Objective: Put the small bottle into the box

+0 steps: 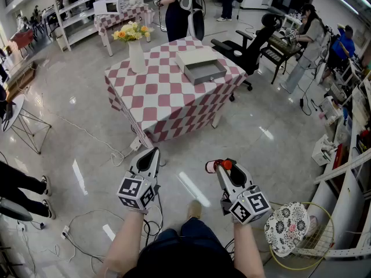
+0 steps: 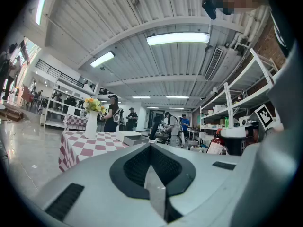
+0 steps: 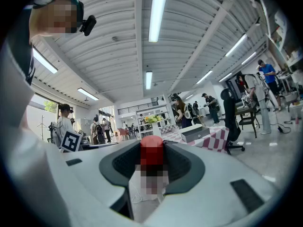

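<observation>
While the right gripper is clamped on the small bottle, lower centre of head view, the box sits on the table well apart, upper centre. Left gripper is shut, empty. Risk: grip looks near the jaw tips, so bottle may slip or tilt en route. Box looks shallow, so it could bounce out.

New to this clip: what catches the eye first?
The red-and-white checked table stands mid-room, with a vase of flowers and an open grey box on it. Nearer the camera, the right gripper holds a red-capped small bottle over the floor, well short of the table. The left gripper is shut and empty.
</observation>
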A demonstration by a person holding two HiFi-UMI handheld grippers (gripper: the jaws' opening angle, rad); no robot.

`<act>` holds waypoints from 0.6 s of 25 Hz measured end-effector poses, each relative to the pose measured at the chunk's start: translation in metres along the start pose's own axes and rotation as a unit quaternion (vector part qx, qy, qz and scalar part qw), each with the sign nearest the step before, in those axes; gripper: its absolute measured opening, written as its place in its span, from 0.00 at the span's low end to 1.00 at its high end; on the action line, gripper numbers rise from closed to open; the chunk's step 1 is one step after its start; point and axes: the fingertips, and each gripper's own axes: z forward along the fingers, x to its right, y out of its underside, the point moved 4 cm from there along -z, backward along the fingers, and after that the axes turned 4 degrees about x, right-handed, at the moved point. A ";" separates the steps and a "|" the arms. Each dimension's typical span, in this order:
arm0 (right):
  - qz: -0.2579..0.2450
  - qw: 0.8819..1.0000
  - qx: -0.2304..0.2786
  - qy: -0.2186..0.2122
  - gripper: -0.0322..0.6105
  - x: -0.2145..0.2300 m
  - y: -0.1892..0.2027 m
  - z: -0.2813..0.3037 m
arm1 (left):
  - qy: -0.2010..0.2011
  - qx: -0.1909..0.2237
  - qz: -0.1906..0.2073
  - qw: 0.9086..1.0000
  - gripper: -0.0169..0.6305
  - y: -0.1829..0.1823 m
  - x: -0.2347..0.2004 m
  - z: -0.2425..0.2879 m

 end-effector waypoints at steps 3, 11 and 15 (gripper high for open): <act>-0.002 1.000 -0.004 -0.002 0.28 0.019 -0.001 0.015 | 0.004 0.001 -0.002 1.000 0.04 0.003 -0.003 0.024; 0.004 1.000 -0.015 -0.002 0.28 0.074 0.002 0.049 | -0.015 -0.001 -0.008 1.000 0.04 0.009 -0.012 0.081; 0.010 1.000 -0.017 -0.004 0.28 0.103 -0.002 0.064 | -0.016 -0.005 -0.003 1.000 0.04 0.011 -0.011 0.112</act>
